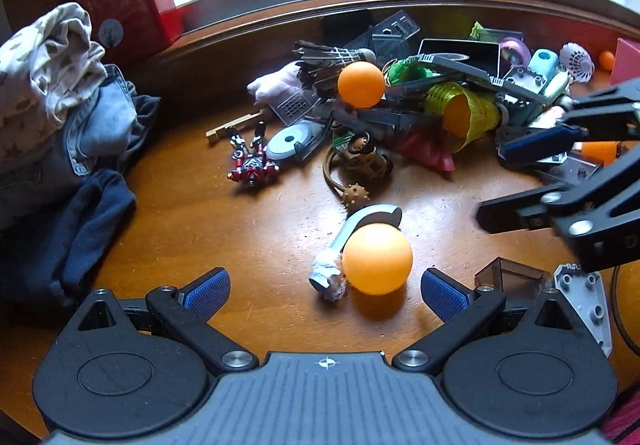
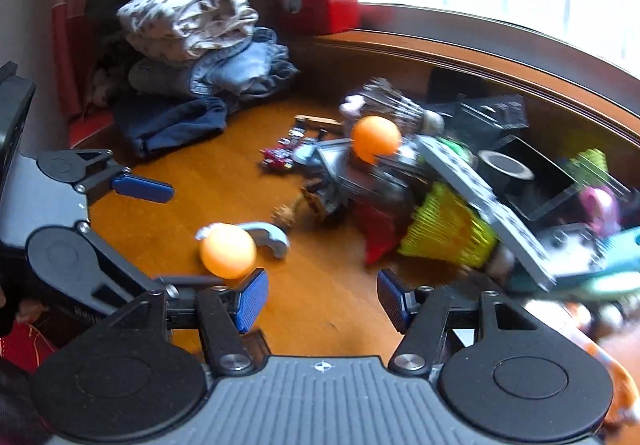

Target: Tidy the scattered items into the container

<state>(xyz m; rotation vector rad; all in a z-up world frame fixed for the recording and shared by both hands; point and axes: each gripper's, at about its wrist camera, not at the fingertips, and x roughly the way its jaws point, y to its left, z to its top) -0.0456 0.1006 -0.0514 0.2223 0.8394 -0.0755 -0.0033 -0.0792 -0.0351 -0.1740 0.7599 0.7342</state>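
Both grippers hang spread wide and empty over the brown wooden table (image 1: pixel 224 221). The left gripper (image 1: pixel 325 285) has a smooth orange plastic ball (image 1: pixel 377 258) just ahead at twelve o'clock; from the right gripper (image 2: pixel 322 299) it sits at ten o'clock.

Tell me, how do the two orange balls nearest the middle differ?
The near ball rests on the bare table beside a grey hook; the far ball is perched up on the toy pile. The near one looks bigger, being closer. Both are plain, smooth and orange.
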